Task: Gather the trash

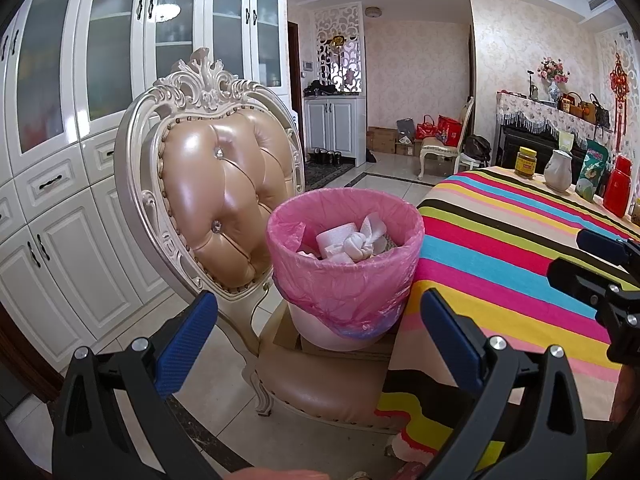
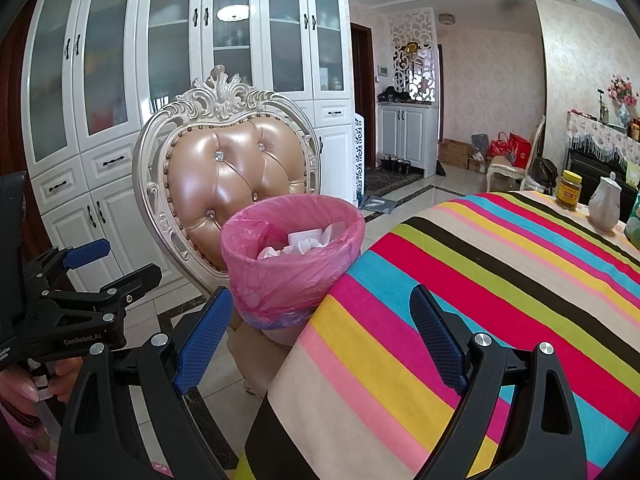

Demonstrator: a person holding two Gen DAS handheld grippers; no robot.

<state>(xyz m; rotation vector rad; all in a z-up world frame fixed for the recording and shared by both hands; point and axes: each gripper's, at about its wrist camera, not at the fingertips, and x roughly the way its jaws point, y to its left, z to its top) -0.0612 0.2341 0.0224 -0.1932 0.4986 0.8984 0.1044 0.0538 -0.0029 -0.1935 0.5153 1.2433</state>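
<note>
White glass-door cabinets [image 1: 120, 80] line the wall behind a tufted chair [image 1: 224, 184]. On the chair seat stands the bin [image 1: 344, 276], pink-lined, holding crumpled tissues [image 1: 352, 244], touching the striped worktop [image 1: 520, 264] edge. Jar [image 1: 526, 162], jug [image 1: 558, 176] and red flask [image 1: 618, 190] stand at the worktop's far side. Left gripper [image 1: 320, 336] and right gripper [image 2: 320, 336] both stand open, empty, short of the bin.

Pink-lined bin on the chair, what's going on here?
A person holds two grippers. Both the left gripper and right gripper are open and empty, short of the small bin with the pink plastic liner. It sits on cardboard on the tufted tan leather chair, beside the striped tablecloth, with crumpled white tissues inside.
</note>
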